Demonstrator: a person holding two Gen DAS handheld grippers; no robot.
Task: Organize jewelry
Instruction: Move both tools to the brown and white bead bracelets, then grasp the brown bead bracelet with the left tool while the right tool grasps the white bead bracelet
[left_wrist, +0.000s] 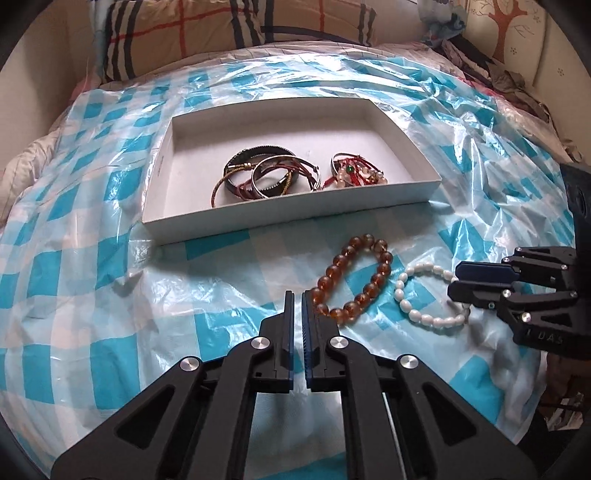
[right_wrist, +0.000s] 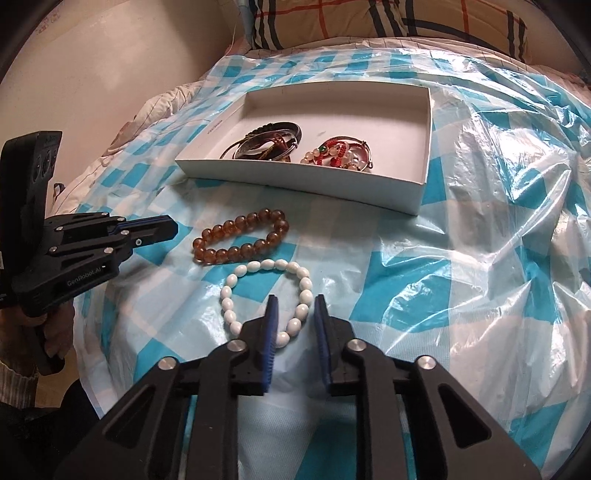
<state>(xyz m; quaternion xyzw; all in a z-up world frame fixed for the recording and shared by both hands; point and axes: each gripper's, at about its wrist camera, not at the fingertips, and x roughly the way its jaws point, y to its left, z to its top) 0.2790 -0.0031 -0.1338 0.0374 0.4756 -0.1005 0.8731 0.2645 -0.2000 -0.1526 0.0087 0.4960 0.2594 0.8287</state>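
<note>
I am seeing the white box (left_wrist: 402, 192) sitting on the blue-checked plastic sheet (left_wrist: 92, 258), already holding a cluster of bangles (left_wrist: 266, 173) and, beside them, a red corded bracelet (left_wrist: 351, 173). The amber bead bracelet (left_wrist: 354, 277) and white bead bracelet (right_wrist: 266, 295) are lying on the sheet in front of the box, just beside each other. My left gripper (left_wrist: 298, 295) is hovering at the amber beads' near-left edge, fingers almost together, gripping nothing. My right gripper (right_wrist: 295, 299) is standing partly open, its fingers straddling the white bracelet's near-right arc, not yet clamping it.
</note>
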